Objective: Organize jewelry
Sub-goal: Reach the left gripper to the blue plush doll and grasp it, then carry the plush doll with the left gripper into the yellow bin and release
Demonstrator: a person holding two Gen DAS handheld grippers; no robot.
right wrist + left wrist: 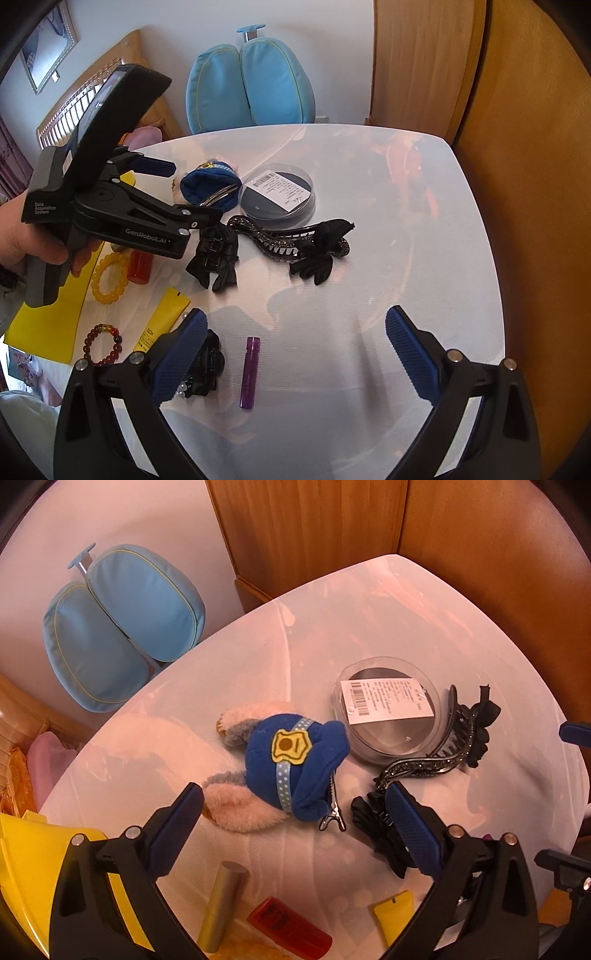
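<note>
Left tongs (295,805) wide, empty, straddling blue felt plush-eared hair clip (291,764) (long axis crosswise); right tongs (295,328) wide, farther off.

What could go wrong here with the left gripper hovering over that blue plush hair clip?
1. The left gripper is open over the blue plush clip, with the small black bow clip touching or just under its right finger; closing might catch both.
2. The rhinestone claw clip lies against the clear round case; a nudge could shove either.
3. The purple tube lies loose between the open right gripper fingers and may roll.
</note>
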